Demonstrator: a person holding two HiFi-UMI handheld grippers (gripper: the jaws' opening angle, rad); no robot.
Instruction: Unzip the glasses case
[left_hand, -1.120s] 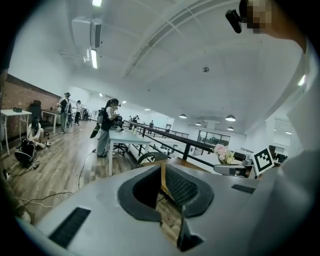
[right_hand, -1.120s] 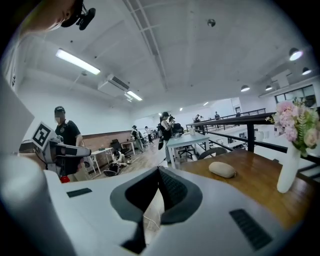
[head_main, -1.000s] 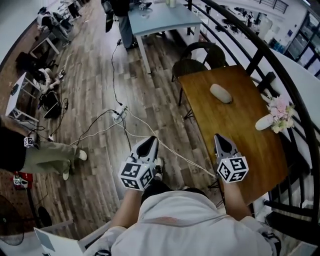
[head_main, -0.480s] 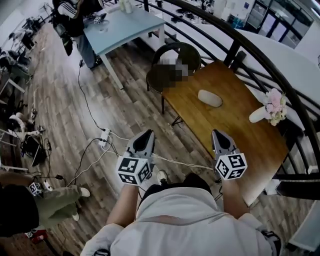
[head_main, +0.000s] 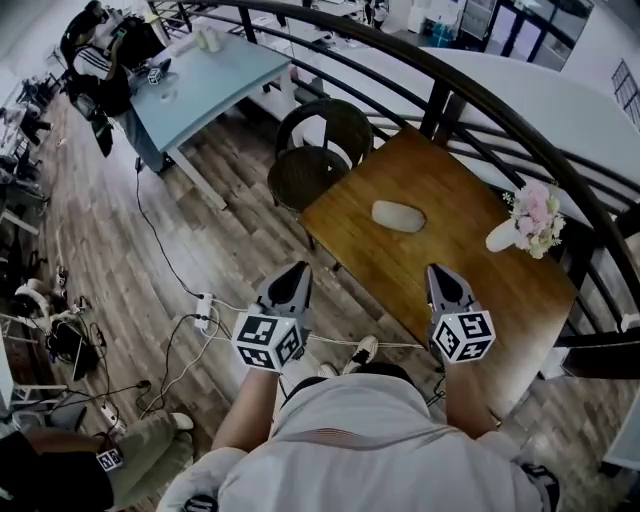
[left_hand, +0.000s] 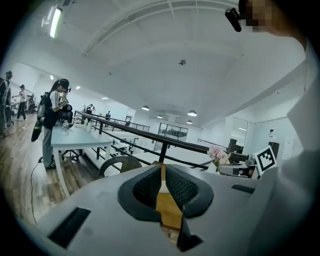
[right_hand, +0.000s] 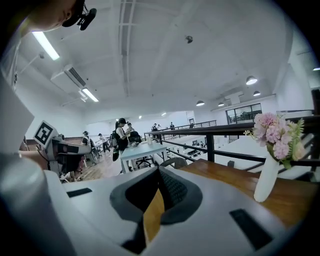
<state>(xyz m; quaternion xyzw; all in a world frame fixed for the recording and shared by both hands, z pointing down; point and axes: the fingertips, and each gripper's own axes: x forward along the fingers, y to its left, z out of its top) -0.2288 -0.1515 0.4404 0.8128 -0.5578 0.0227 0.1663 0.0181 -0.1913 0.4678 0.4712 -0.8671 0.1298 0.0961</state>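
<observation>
The left forearm and right forearm reach forward from the body, side by side and well apart. The left gripper and right gripper point ahead, tipped slightly down. On each, the jaws are pressed together with nothing between them.

The surface is brown wood with a soft sheen. The glasses case looks matt grey. The floor is grey-brown wood plank. The left gripper and right gripper have matt grey plastic shells, with jaws faced in finely ribbed black.
</observation>
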